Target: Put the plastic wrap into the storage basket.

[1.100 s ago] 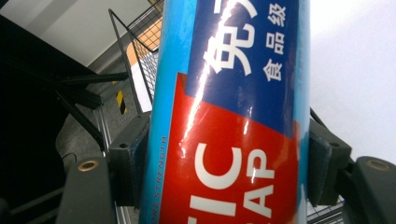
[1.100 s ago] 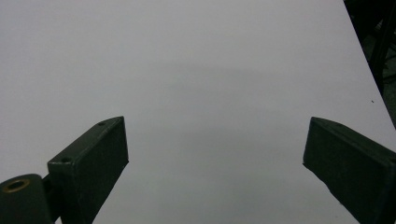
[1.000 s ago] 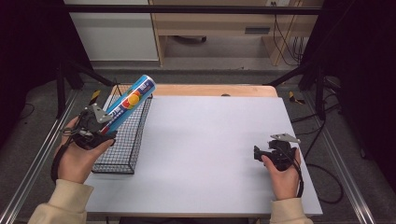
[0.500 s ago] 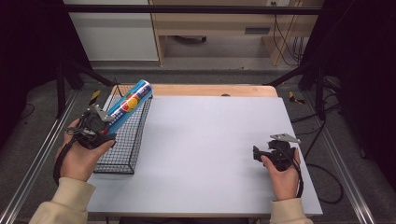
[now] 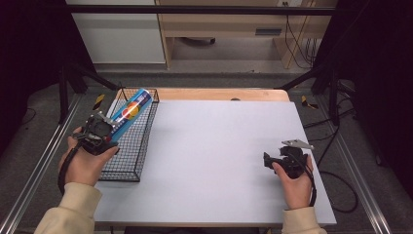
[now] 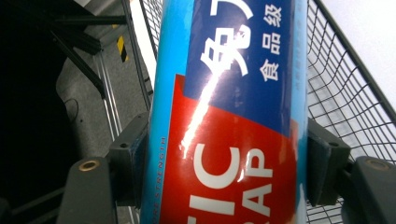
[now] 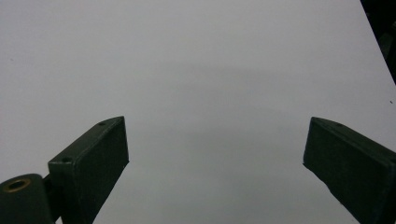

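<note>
My left tongs (image 5: 104, 131) clamp a glossy blue cylindrical tube (image 5: 130, 111) with a red panel, tilted over the black wire basket (image 5: 127, 161). Its label reads "STRENGTH", then the cut-off letters "IC" and "AP". My right tongs (image 7: 215, 149) gape wide over the grey surface (image 5: 214, 146).

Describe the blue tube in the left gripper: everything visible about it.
The blue tube is a long glossy cylinder, light blue with a dark blue and red label bearing white lettering, partly Chinese characters. It is clamped between the black pads of the left gripper, one pad on each side. It tilts up and away from the hand, over the black wire basket at the table's left edge. Whether its far end touches the basket cannot be told.
</note>
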